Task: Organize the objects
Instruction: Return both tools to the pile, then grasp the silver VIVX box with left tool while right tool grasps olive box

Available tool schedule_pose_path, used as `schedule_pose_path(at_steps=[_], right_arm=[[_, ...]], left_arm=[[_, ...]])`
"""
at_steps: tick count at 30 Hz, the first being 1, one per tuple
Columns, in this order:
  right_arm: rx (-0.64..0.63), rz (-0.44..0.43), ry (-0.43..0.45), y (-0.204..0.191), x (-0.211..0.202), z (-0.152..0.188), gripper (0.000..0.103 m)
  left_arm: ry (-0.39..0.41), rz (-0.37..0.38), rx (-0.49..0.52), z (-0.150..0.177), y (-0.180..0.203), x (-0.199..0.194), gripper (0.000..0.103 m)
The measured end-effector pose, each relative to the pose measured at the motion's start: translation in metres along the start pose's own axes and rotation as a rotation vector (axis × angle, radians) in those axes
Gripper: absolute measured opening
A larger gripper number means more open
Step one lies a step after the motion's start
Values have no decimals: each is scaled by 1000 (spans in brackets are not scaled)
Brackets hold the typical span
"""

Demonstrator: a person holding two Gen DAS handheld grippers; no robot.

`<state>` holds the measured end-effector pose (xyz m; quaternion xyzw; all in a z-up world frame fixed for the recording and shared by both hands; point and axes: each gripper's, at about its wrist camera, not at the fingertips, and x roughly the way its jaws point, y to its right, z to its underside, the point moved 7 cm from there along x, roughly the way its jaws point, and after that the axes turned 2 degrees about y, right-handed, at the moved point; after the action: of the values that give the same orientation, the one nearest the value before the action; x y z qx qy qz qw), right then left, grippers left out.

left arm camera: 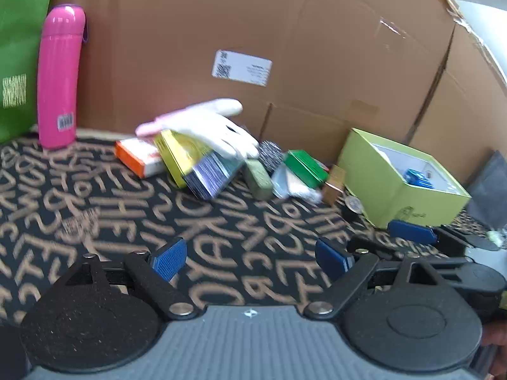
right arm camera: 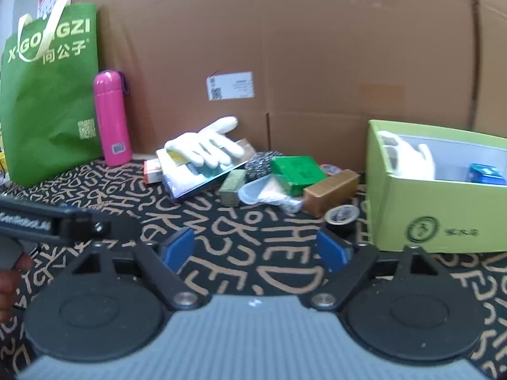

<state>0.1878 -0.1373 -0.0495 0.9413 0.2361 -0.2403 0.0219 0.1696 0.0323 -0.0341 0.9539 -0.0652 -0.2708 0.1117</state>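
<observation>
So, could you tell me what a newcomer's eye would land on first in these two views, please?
Probably the bright pink bottle standing upright at the back left, beside the green shopping bag. Next comes the white glove draped over the pile of small boxes in the middle. The lime green box sits open at the right, against the big cardboard box behind everything.

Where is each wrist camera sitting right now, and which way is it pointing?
Left wrist: low behind the open left gripper, facing the clutter pile and cardboard wall; the right gripper shows at right.
Right wrist: low behind the open right gripper, facing the same wall; the left gripper's body and some fingers show at left.
Shared: pink bottle, white glove, lime box.
</observation>
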Motion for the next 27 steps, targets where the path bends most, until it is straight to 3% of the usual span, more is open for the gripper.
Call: schedule_pose_path(at_steps=[8,12,14,23,25,27], right_arm=[[-34,-40,-53,-25,63,-16,52],[-30,-32,-84,-29,103,-22,44],[-30,-17,-95,-28,119,-24,42],[-5,0,-95,-21,142,-27,41],[3,-22,-93,-22,138,-27,42],[-11,-24,-89,-23,134,-25,42]], left_arm=[[72,-51,49,-41,-21,31,84],[47,-41,86,-52,-26,56,67],[19,-22,86,-54,-28,68,60],[-21,6,117,-56,-21,101,58],[-41,4,134,-53,-19,106,36],[-47,26,109,-51,-22,104,33]])
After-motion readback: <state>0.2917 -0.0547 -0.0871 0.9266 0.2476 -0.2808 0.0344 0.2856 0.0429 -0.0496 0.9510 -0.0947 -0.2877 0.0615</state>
